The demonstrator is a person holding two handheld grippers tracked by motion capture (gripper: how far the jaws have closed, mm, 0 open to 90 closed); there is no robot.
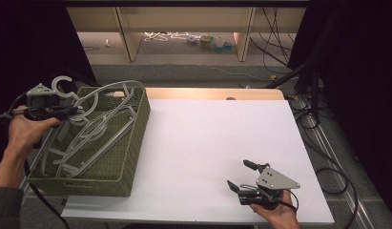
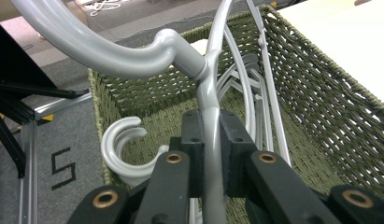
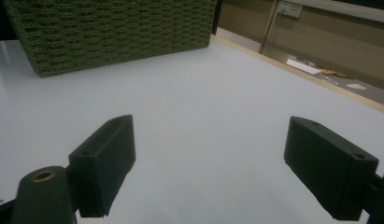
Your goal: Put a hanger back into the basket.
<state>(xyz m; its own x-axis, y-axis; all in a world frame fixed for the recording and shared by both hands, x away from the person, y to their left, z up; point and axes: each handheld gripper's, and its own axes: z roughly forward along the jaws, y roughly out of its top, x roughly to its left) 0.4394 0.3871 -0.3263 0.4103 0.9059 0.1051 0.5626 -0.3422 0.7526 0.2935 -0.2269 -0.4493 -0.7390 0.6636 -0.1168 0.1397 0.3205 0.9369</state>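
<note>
The left gripper (image 2: 212, 154) is clamped on a grey hanger (image 2: 209, 74), pads pressed flat on the thin stem just below the base of the hook. In the high view that gripper (image 1: 57, 112) sits over the far left corner of the green woven basket (image 1: 131, 143), with the hook raised above the rim and the hanger's body running down among others piled inside. The right gripper (image 1: 246, 179) rests low over the white table (image 1: 208, 133) near its front edge, jaws wide apart with nothing between them, well apart from the basket. Judged from its look, the hanger is light, rigid moulded plastic with a smooth, somewhat slippery surface; the narrow rounded stem could twist or slide in the pads if the load swings. The present hold near the hook is sound for lifting, since the weight hangs below it. The arms appear interlocked with neighbouring hangers, though the tangle is too dense to tell which one is caught; snagging is the likely hazard. A second hold on a shoulder bar would steady it.
</note>
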